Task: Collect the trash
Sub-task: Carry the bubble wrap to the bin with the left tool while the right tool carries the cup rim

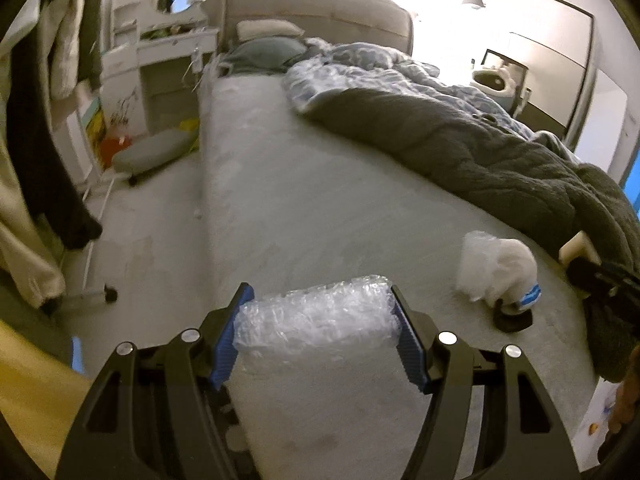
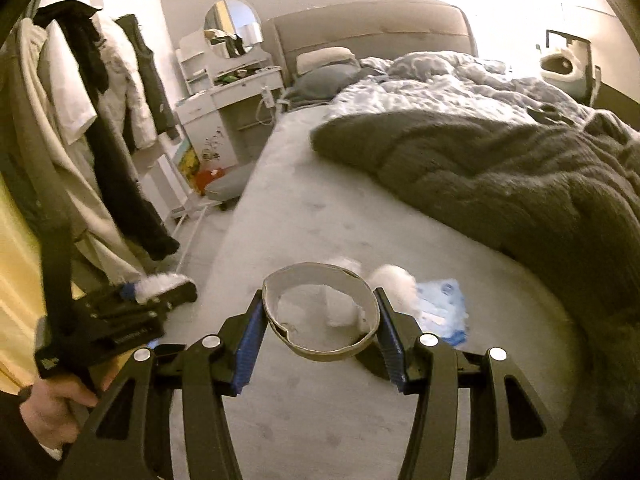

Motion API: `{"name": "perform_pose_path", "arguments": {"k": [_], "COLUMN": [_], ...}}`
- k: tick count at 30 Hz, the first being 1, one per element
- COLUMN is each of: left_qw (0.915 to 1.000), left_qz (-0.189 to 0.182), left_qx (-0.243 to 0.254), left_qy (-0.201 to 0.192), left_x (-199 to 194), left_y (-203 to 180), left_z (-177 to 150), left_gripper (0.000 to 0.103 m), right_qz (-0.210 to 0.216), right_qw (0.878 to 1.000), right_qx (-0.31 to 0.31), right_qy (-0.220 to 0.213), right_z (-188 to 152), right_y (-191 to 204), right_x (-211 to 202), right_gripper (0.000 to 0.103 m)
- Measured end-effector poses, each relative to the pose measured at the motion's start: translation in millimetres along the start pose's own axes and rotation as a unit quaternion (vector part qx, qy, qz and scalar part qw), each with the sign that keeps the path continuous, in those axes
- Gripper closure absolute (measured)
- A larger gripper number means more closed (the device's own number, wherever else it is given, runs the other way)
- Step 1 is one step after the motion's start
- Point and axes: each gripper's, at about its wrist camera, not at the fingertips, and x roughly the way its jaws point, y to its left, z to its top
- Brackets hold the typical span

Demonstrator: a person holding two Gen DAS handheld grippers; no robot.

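holding wrap [image 1: 316,316] nr bed edge [image 1: 208,184]

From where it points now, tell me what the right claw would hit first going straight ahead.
Probably the white crumpled wad and blue packet on the bed just beyond the cardboard ring held in the right claw; depth is unclear.

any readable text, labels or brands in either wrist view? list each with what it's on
None readable.
Blue-and-white packet on the bed: print blurred.
Left gripper's body, seen from the right wrist: pale lettering, too smeared to read.
Yellow picture by the desk: no legible words.
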Motion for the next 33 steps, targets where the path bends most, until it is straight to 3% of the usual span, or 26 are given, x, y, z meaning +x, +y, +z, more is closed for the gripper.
{"name": "perform_pose_path", "arguments": {"k": [14,22,30,33], "left_qw": [0.9969,0.9914,0.9804,0.9703], "left_qz": [0.058,0.075,0.079,0.082], "left_qx": [-0.026,-0.038,-0.056,-0.071], "left_qy": [0.046,0.100,0.172,0.216], "left_x": [-1.6,13.2,32.0,43.9], "left_y": [64.5,95.8,130.2,148.4], "left_z": [-32.6,-64.3,-100.3,-117.8], "left_gripper": [0.034,0.034,0.034,0.034], "right_qz": [0.036,0.057,0.075,0.082], "right_qw": [0.999,0.997,0.994,0.992], "right_qx": [-0.038,-0.060,-0.078,-0.087], "right_qy": [0.000,0.009,0.019,0.028], "right_z": [18.5,19.1,20.7,19.4], "right_y": [63.1,98.8,134.2,149.3], "right_x": [6.3,18.0,35.5,46.0], "right_gripper": [0.050,0.050,0.050,0.050]}}
